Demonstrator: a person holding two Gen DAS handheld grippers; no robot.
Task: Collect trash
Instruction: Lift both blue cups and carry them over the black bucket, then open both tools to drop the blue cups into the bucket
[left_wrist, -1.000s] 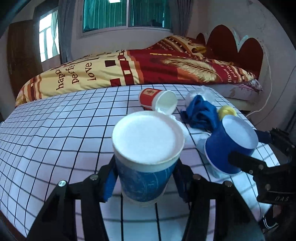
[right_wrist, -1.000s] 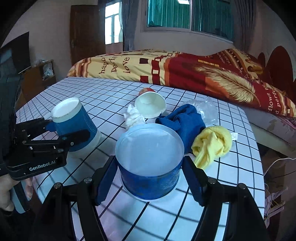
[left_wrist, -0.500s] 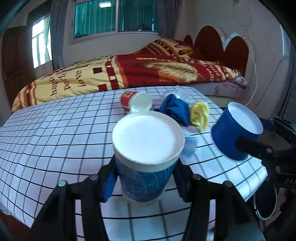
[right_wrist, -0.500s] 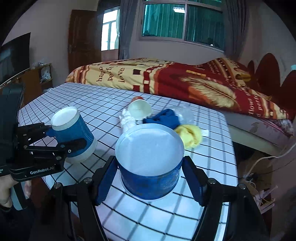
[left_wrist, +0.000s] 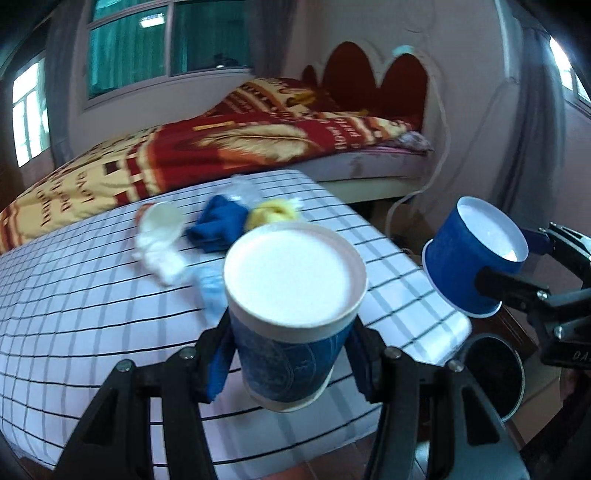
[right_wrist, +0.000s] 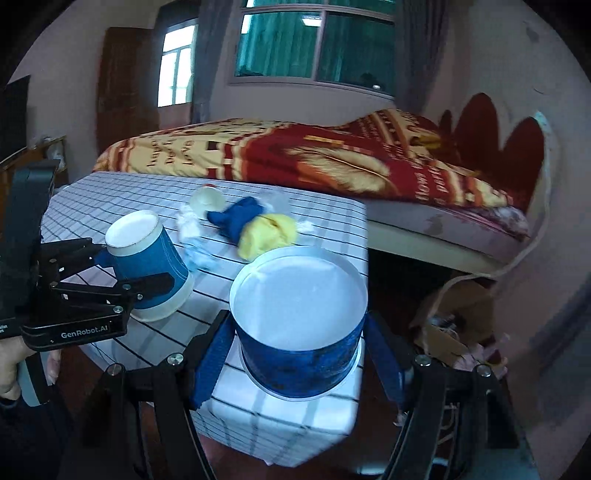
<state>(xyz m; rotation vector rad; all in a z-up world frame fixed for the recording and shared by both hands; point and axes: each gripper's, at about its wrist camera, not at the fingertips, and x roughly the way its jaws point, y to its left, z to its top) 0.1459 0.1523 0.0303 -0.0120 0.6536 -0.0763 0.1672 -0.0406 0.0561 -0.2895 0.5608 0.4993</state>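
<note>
My left gripper (left_wrist: 290, 352) is shut on a tall blue paper cup (left_wrist: 291, 321) with a white inside, held above the table's near edge. It also shows in the right wrist view (right_wrist: 147, 266). My right gripper (right_wrist: 299, 354) is shut on a wide blue paper cup (right_wrist: 299, 328), held past the table's right corner. That cup shows at the right of the left wrist view (left_wrist: 472, 258). On the checked table (left_wrist: 74, 295) lie a red-and-white cup (left_wrist: 162, 218), crumpled white tissue (left_wrist: 159, 254), a blue cloth (left_wrist: 221, 221) and a yellow cloth (left_wrist: 273, 214).
A round black bin (left_wrist: 491, 373) stands on the floor below the wide cup, right of the table. A bed with a red and yellow blanket (right_wrist: 314, 155) lies behind the table. A cardboard box with clutter (right_wrist: 454, 325) sits on the floor by the bed.
Both grippers have drawn back and to the right with their cups. The table's items look farther away, and the black bin and the floor have come into view.
</note>
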